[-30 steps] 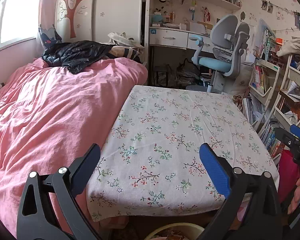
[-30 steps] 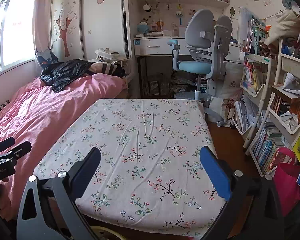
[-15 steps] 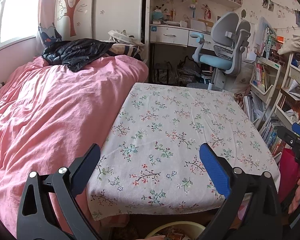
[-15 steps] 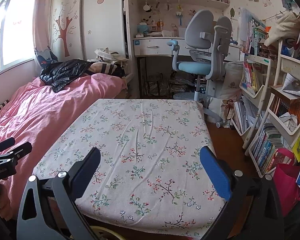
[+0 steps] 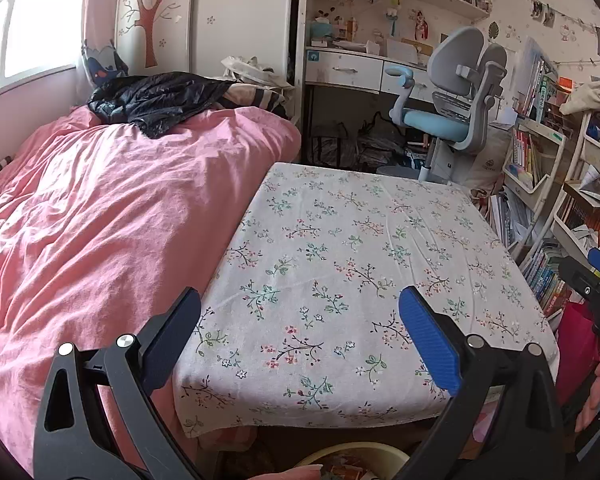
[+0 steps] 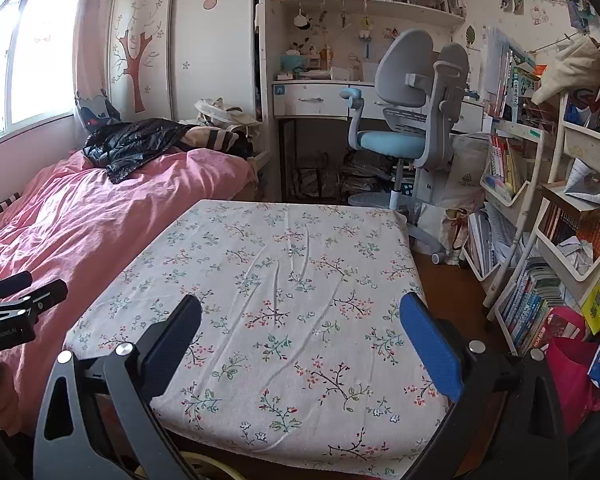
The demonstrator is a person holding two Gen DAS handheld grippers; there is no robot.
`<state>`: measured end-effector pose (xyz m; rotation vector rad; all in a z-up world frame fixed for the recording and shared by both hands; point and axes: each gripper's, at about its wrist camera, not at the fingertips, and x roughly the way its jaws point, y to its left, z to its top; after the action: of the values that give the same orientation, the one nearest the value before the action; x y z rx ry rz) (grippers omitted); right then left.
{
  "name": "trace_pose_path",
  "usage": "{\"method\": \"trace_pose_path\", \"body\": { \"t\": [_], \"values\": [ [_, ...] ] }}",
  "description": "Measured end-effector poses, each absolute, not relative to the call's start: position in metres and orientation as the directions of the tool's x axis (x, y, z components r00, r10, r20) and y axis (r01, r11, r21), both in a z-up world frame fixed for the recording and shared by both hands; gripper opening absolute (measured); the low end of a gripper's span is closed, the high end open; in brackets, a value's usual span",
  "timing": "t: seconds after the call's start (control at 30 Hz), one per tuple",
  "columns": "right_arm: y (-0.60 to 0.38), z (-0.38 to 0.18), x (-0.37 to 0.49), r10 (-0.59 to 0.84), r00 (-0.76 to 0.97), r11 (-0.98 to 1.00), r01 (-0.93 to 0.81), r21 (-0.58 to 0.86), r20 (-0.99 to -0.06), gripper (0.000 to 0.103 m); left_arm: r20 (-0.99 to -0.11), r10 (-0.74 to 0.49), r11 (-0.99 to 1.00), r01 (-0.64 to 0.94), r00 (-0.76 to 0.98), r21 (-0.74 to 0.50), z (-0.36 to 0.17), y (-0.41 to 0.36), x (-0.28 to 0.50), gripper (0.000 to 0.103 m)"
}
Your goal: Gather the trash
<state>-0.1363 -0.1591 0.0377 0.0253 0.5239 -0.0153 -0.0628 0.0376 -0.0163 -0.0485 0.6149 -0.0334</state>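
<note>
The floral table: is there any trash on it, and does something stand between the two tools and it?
No trash shows on the floral table. The left tool and right tool are open and empty, with nothing visible between them and the cloth.

A low table [image 5: 356,280] draped in a white cloth [image 6: 284,304] printed with small flower sprigs stands hard against the bed [image 5: 100,232]; its top shows only the cloth, a little creased near the middle. The bed wears a rumpled pink duvet [image 6: 80,216], with a crumpled black jacket [image 5: 156,100] heaped at its far end by the window.
</note>
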Motion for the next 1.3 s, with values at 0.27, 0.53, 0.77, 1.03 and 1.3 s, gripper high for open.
{"method": "trace_pose_path", "body": {
  "t": [0.27, 0.53, 0.77, 1.03, 1.3],
  "values": [
    [-0.1583, 0.0369, -0.1351, -0.004, 0.867, 1.000, 0.016, 0.020, -0.499, 0.095, -0.575, -0.034, 0.999, 0.021, 0.818, -0.030, -0.0168, 0.0323, -0.0620, 0.096],
    [-0.1548, 0.0353, -0.1361, -0.007, 0.865, 1.000, 0.014, 0.011, -0.502, 0.095, -0.576, -0.025, 1.000, 0.012, 0.817, -0.028, -0.0165, 0.0338, -0.0621, 0.096],
    [-0.1532, 0.0334, -0.1365, -0.008, 0.863, 1.000, 0.013, 0.006, -0.505, 0.095, -0.576, -0.016, 1.000, 0.000, 0.817, -0.027, -0.0164, 0.0372, -0.0614, 0.096],
    [-0.1531, 0.0307, -0.1357, -0.004, 0.857, 1.000, 0.003, -0.004, -0.515, 0.095, -0.574, 0.011, 1.000, -0.012, 0.819, 0.001, -0.0153, 0.0372, -0.0606, 0.096],
    [-0.1537, 0.0301, -0.1358, -0.003, 0.855, 1.000, 0.004, 0.000, -0.518, 0.095, -0.581, 0.016, 1.000, -0.010, 0.813, 0.014, -0.0160, 0.0369, -0.0580, 0.096]
  ]
}}
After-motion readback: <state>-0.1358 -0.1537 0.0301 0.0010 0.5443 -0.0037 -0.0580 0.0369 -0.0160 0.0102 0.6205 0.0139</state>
